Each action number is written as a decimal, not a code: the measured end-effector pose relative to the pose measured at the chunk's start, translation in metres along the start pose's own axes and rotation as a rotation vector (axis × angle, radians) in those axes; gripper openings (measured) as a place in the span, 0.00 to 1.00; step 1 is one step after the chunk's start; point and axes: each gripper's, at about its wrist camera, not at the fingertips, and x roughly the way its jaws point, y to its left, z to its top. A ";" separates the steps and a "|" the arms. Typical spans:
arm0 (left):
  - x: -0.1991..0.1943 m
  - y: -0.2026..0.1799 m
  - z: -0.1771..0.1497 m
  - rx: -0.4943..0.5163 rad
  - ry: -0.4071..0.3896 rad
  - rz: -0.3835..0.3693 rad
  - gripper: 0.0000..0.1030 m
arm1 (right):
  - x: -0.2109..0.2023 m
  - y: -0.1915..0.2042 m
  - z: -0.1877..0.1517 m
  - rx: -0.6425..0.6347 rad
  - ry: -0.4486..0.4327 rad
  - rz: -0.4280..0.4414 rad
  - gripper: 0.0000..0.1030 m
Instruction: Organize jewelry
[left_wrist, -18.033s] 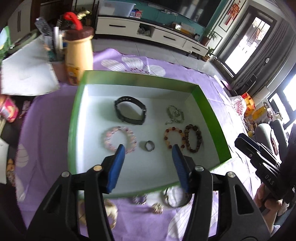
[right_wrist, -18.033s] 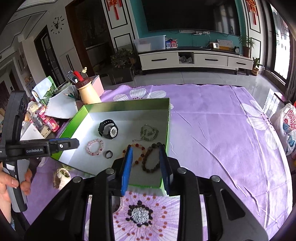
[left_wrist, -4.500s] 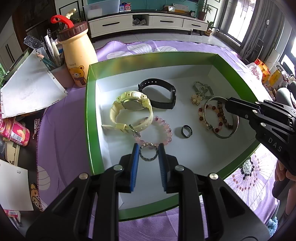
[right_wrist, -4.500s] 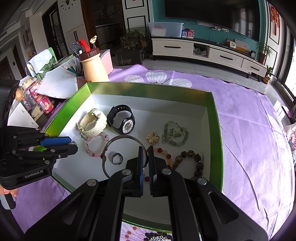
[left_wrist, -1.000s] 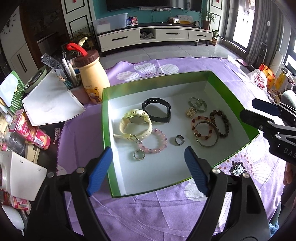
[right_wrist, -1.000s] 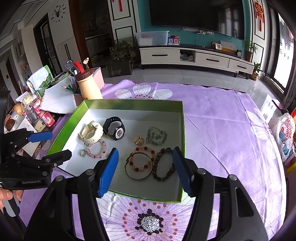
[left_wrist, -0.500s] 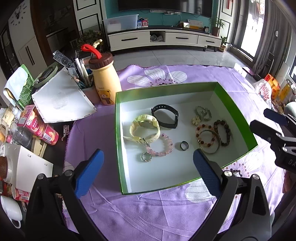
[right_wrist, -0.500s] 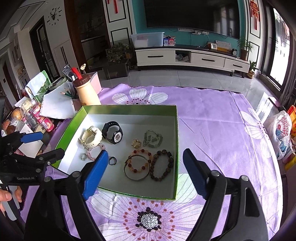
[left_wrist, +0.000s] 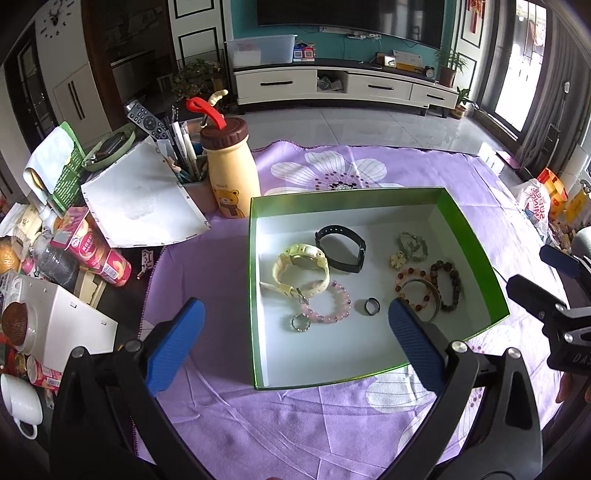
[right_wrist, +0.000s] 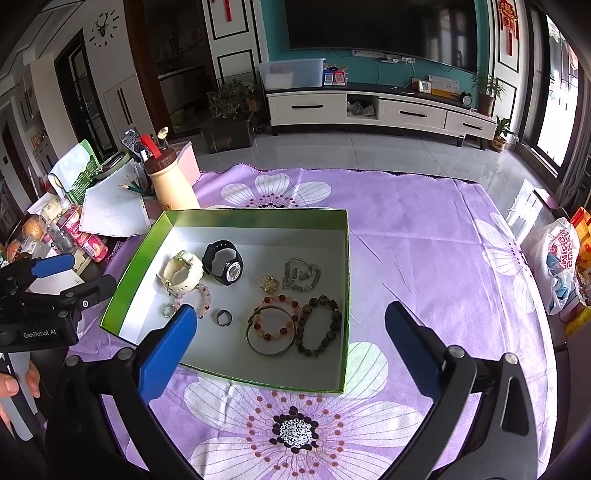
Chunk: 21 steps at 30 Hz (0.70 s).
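Now both pairs of tongs have pulled back and up from the green box (left_wrist: 469, 236), and each has spread from a narrow grip to fully wide, with nothing between the blue pads. The left tongs (left_wrist: 291, 343) hang above the near-left edge of the box, one pad over the purple flowered cloth (left_wrist: 295, 417) and the other over the box's near floor. The right tongs (right_wrist: 288, 332) hover over the near rim, straddling it from the white floor to the cloth beyond the box's right wall. Both point forward and downward at the box.

Just ahead of the left tongs lie the small sparkly ring (left_wrist: 300, 322) and the dark band ring (left_wrist: 372, 306), with the pink bead bracelet (left_wrist: 330, 302) touching the cream watch (left_wrist: 301, 269) behind them. Farther on sits the black watch (left_wrist: 341, 247). Ahead of the right tongs the metal bangle (right_wrist: 271, 330) overlaps the red bead bracelet (right_wrist: 277, 315), beside the dark bead bracelet (right_wrist: 319, 325), then the gold brooch (right_wrist: 270, 282) and the silver chain bracelet (right_wrist: 301, 277). No jewelry shows on the cloth, so the sorting looks finished, and the withdrawal reads as the close of the task.

Beyond the box, to the left, stand the bear bottle (left_wrist: 231, 173) and the cluttered end of the desk.
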 end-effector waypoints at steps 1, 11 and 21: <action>0.000 0.000 0.000 -0.003 -0.003 0.004 0.98 | 0.000 0.000 0.000 0.003 0.003 0.001 0.99; 0.000 0.007 0.003 -0.065 -0.002 0.075 0.98 | 0.008 0.000 0.000 -0.008 0.026 -0.034 0.99; 0.012 0.010 0.000 -0.100 0.032 0.064 0.98 | 0.018 0.005 0.000 -0.025 0.050 -0.031 0.99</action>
